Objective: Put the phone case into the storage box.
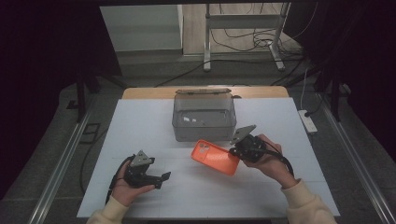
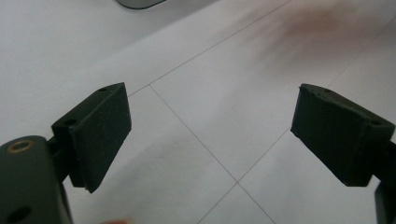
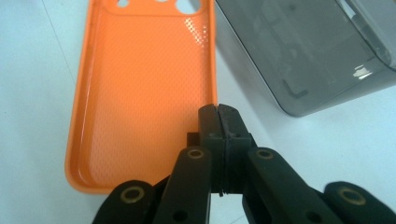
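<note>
The orange phone case [image 1: 215, 157] sits near the middle of the white worktop [image 1: 140, 121], just in front of the smoky clear plastic box [image 1: 204, 117], open side up w/ the camera cut-outs at the end towards the box. In the high view its near end looks raised off the worktop, pinched by the right gripper [image 1: 239, 150].

Right gripper view: the 2 jaws are pressed together on the case's long side wall, next to the box side, roughly 1/3 up from the bottom end. 1 pad sits inside the shell, the other outside, so it's an edge pinch, not a grip across the width.

Left gripper [image 1: 164, 178] hovers low over bare worktop well apart from the case, jaws spread wide w/ nothing between them; the left gripper view shows both pads clear of everything.

Handling, as a judgement:
- Weight: very light, thin shell, no real load on the jaws.
- Stiffness: prob. soft silicone or TPU, so it'll flex and droop away from a 1-sided pinch; far end may sag or swing.
- Surface: dimpled lining inside, smooth rim outside. Rubbery, so grips ok against the pads, little slip risk.
- Fragility: low. Squeezing won't crack it, just deforms the wall.
- Best hold: the long side wall near mid-length for balance, or 1 gripper at each end if it has to stay flat. Avoid the cut-out end, where the material is thinnest.
</note>
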The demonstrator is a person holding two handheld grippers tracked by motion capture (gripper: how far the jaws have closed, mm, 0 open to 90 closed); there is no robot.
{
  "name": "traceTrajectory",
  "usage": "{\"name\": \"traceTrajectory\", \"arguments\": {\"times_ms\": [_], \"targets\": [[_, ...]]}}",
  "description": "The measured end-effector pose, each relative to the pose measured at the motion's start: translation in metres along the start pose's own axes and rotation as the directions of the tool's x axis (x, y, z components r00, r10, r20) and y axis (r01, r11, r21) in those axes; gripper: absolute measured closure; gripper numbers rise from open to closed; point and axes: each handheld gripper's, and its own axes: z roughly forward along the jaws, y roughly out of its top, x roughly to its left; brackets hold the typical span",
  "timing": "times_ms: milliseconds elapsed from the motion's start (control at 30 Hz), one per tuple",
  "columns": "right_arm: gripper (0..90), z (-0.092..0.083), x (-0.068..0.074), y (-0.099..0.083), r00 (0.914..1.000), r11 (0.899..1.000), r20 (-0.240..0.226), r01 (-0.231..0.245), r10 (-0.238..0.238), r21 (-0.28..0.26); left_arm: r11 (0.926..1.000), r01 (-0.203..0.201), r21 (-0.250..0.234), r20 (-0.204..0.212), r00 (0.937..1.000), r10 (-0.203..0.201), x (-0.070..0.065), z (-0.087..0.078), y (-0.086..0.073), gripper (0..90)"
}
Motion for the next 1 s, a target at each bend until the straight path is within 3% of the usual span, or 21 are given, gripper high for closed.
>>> {"name": "traceTrajectory", "arguments": {"times_ms": [567,800,1000], "targets": [[89.3,0.0,0.001,-0.001,1.0,1.0,-0.003,0.003,-0.003,0.001,1.0,0.004,-0.009,0.001,1.0,-0.004,0.0,0.0,0.002,11.8],[89.3,-0.002,0.001,0.0,1.0,1.0,-0.002,0.005,-0.005,-0.003,0.9986,0.027,-0.045,0.058,0.998,-0.024,-0.003,-0.003,0.015,13.5],[89.3,-0.002,0.001,0.0,1.0,1.0,-0.002,0.008,-0.008,-0.004,0.9976,0.044,-0.053,0.133,0.9904,-0.037,-0.009,0.0,0.035,14.9]]}}
